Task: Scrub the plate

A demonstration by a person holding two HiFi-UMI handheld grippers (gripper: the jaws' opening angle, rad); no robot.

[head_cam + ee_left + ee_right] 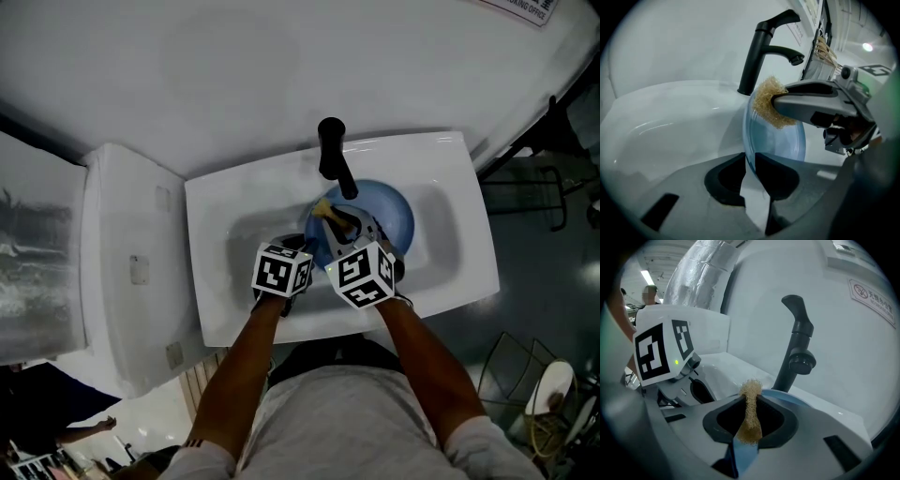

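A blue plate [392, 212] stands tilted on edge in the white sink [214, 272], just below the black faucet [332, 154]. My left gripper [305, 246] is shut on the plate's near rim; in the left gripper view the rim [780, 140] runs between the pads of the left gripper [750, 161]. My right gripper [339, 223] is shut on a tan scrub pad [751, 413]. The scrub pad [766, 101] lies against the plate's upper face, close to the faucet base. Behind it in the right gripper view, the plate [787, 399] shows as a thin blue arc.
The faucet [797, 348] rises right behind the plate, its spout [794, 57] overhanging it. A white box-shaped unit [122, 272] adjoins the sink's left side. A curved white wall [281, 66] backs the basin. A wire rack [534, 384] stands on the floor at the lower right.
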